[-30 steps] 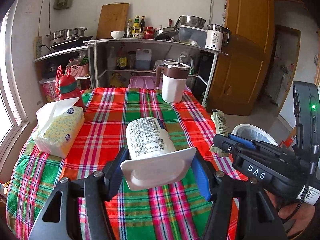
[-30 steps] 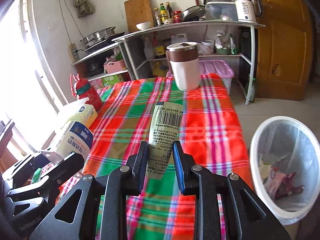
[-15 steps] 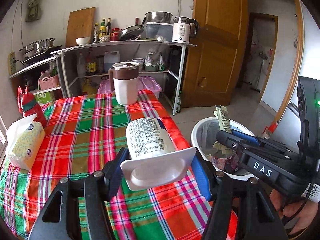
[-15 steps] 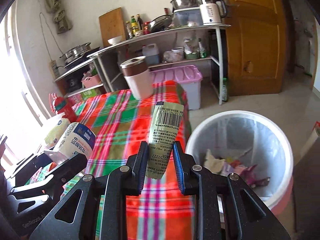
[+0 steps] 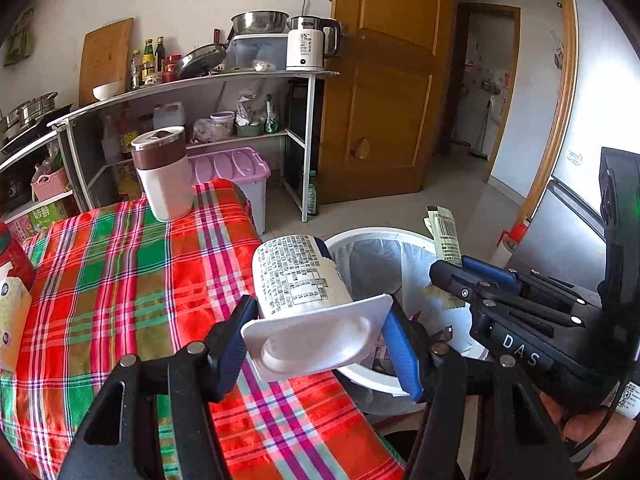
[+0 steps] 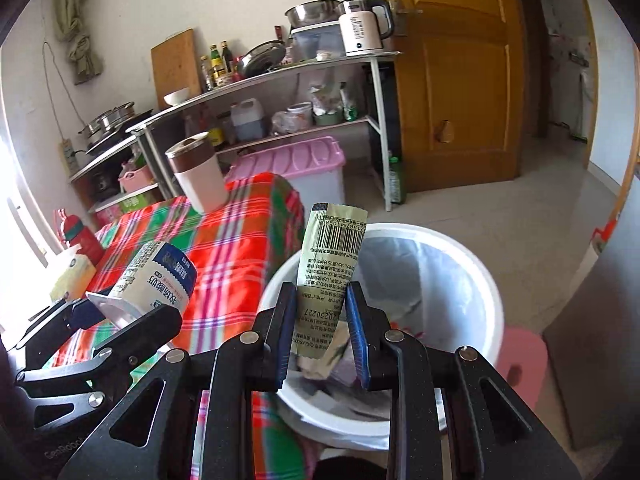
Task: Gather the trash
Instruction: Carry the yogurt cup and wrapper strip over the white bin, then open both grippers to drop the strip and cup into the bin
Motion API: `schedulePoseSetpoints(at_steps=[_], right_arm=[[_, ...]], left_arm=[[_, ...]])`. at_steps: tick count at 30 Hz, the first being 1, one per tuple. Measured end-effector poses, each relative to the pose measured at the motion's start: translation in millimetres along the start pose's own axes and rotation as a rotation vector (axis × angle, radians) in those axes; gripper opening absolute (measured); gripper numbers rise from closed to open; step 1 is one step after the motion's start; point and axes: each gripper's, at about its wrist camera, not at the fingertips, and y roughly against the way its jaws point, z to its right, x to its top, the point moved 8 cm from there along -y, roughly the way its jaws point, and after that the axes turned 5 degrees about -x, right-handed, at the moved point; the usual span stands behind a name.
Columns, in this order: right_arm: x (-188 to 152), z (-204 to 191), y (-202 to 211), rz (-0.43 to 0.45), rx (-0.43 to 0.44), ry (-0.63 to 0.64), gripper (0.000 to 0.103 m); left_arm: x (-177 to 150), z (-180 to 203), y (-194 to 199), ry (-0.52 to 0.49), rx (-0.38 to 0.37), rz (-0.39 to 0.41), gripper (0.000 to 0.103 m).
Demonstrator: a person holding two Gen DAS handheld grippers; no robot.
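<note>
The plaid-covered counter (image 5: 120, 280) fills the left of the room, and the white trash bin (image 6: 460, 248) stands on the floor just beside its edge, already holding scraps. The left gripper (image 5: 320, 332) has its fingers clamped on a yogurt cup (image 5: 300, 276) by the wide flanged rim, held between counter edge and bin. It looks empty, light and thin-walled, so the stiff rim seems the sensible hold. The right gripper (image 6: 322, 320) pinches a green wrapper (image 6: 330, 264) at its lower half, above the bin's mouth; it looks limp, crinkly and nearly weightless.
</note>
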Motion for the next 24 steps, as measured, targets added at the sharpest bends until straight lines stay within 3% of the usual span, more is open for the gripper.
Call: schedulePoseSetpoints(at_steps=[13,24], right_arm=[[-4,51,-44,-0.093,-0.096,-0.009,0.027],[-17,67,-78,-0.182,-0.136,0.037,0.029]], left_arm=[[1,36,-59,-0.012,-0.079,-0.083,0.065],[-1,36,-85,-0.037,-0.068,-0.146,0.065]])
